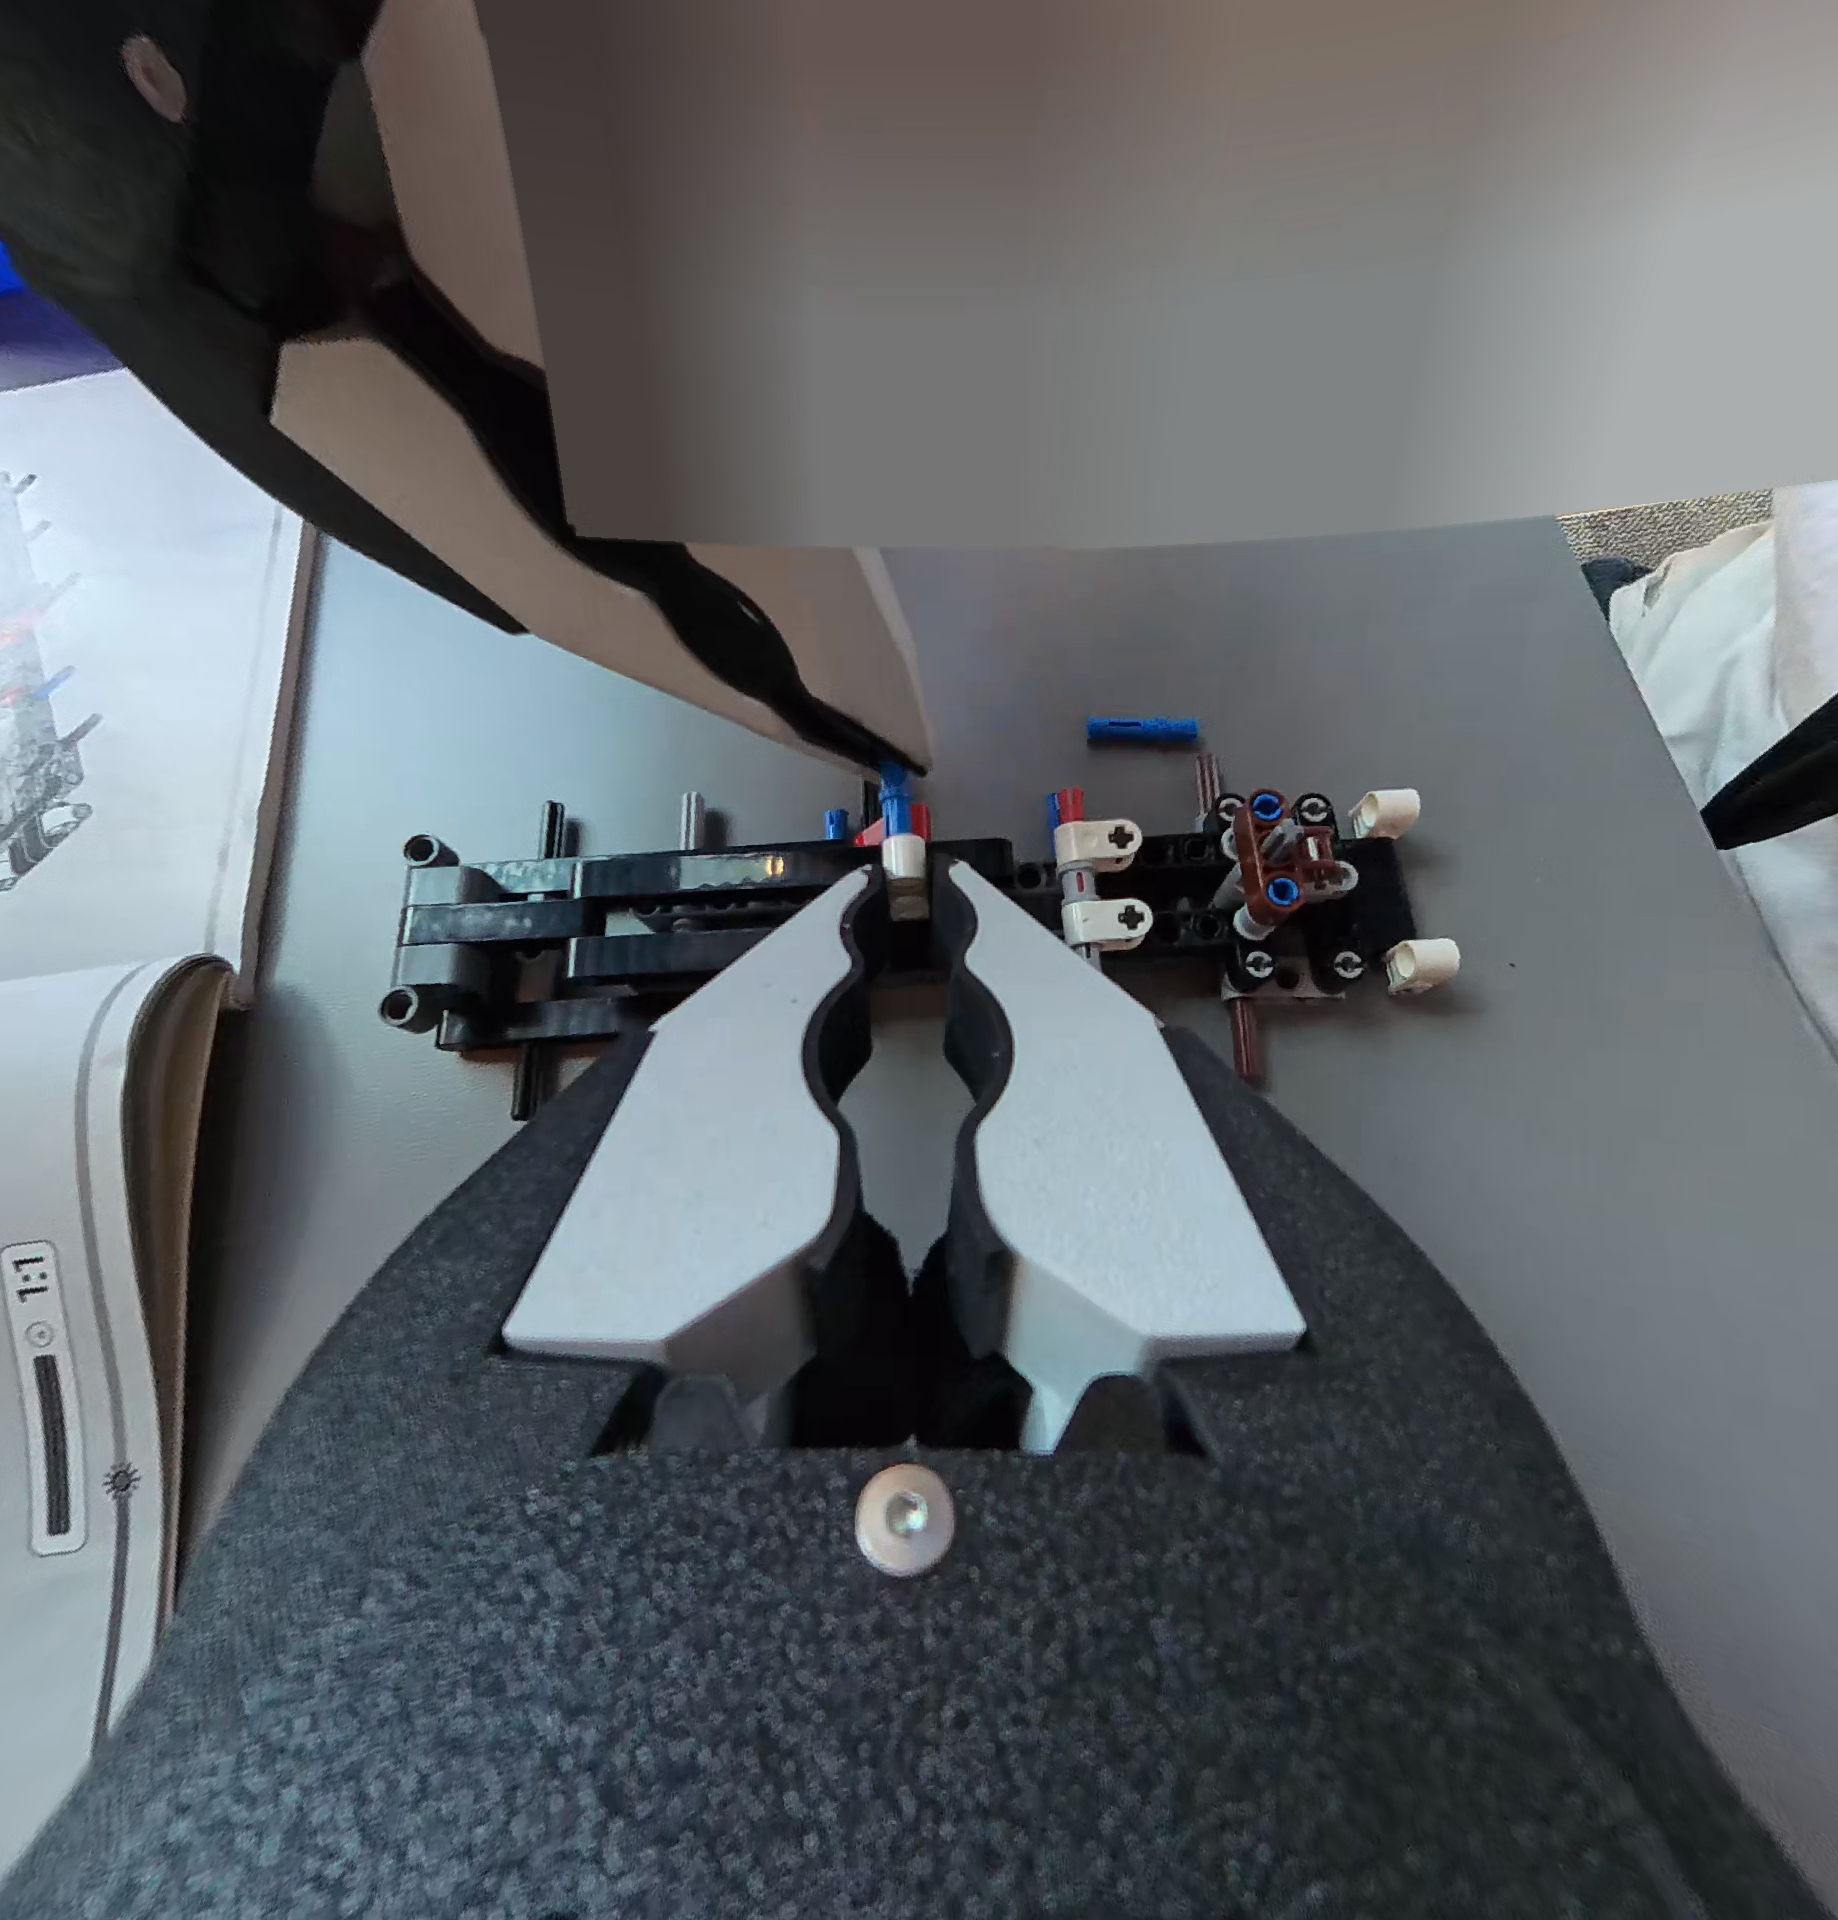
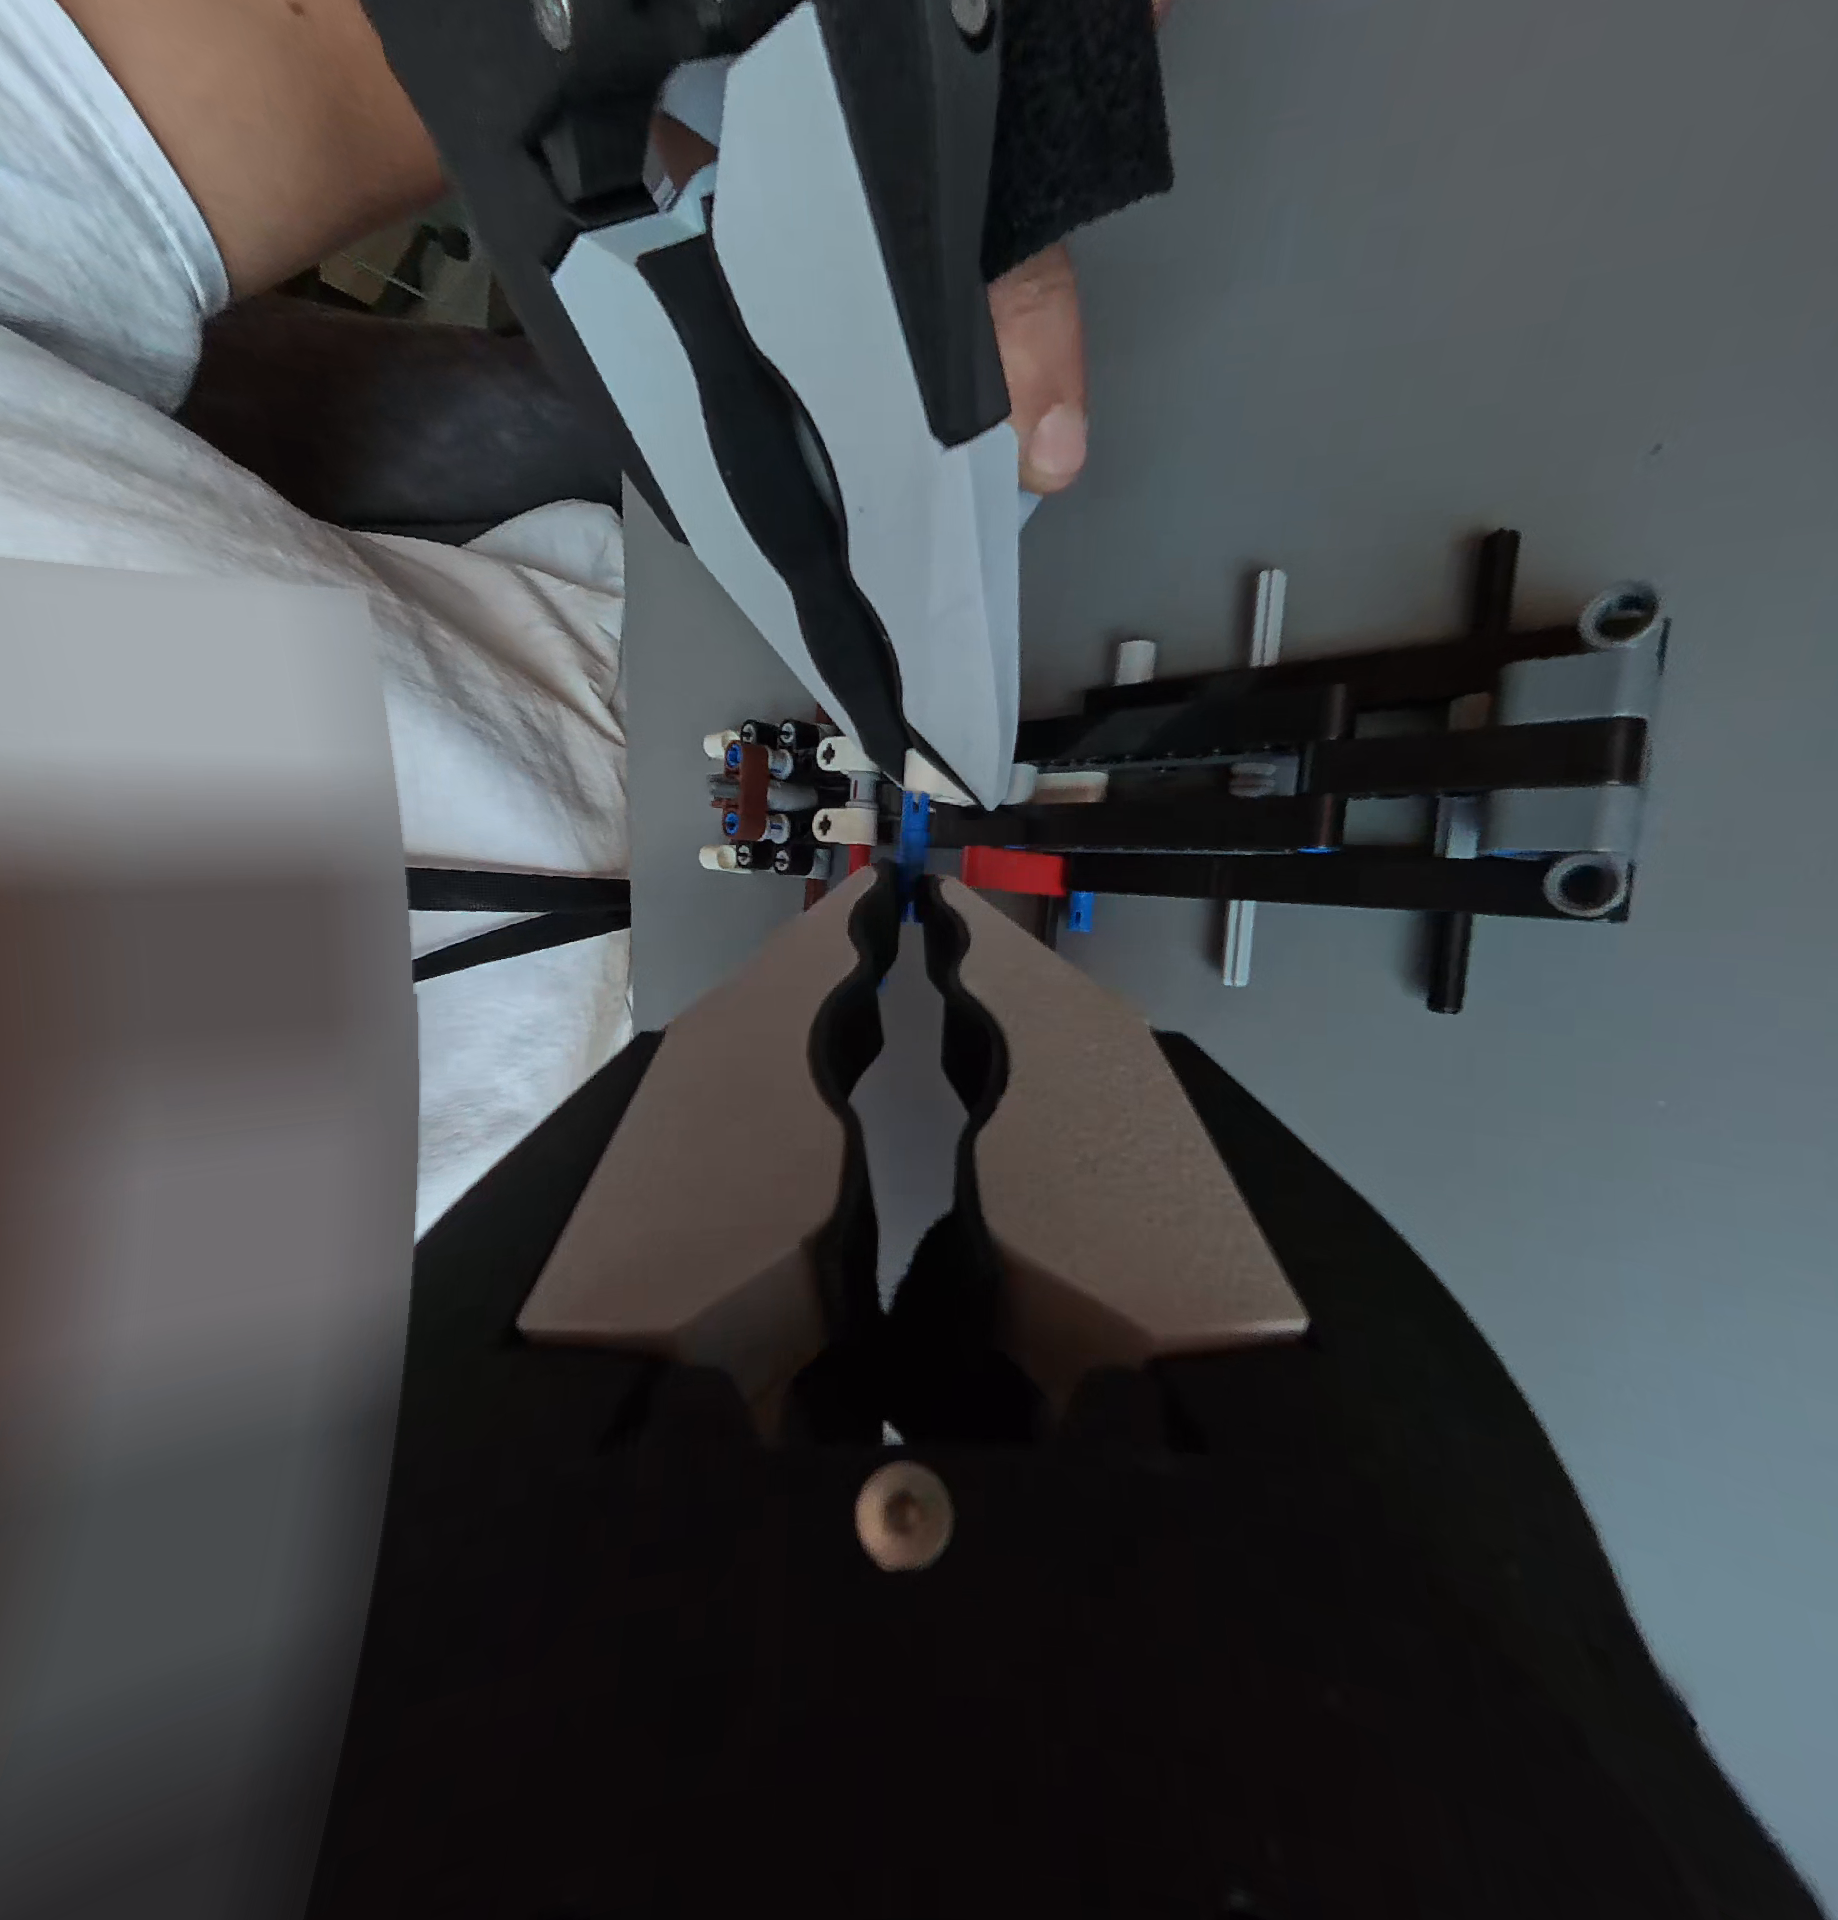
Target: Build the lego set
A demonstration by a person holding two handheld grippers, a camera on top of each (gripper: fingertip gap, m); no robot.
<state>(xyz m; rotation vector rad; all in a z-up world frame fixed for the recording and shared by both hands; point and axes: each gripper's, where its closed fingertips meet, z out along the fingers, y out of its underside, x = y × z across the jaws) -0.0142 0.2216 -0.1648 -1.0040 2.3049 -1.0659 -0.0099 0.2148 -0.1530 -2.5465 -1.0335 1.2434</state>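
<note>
Left gripper [image 1: 904, 894]: jaws pinching white bush [image 1: 902, 854] on black beam assembly [image 1: 624, 914] | right gripper [image 2: 902, 896]: jaws pinching blue pin [image 2: 912, 831], 12 o'clock | risk: skewed push jams pin.

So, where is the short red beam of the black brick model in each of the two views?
Left wrist view: only a small red corner shows just above centre, behind the white piece at the left hand-held gripper.
Right wrist view: the red beam lies just right of the right hand-held gripper, which pinches a blue pin.
Shared landmark: the brown connector with blue pins.
</note>
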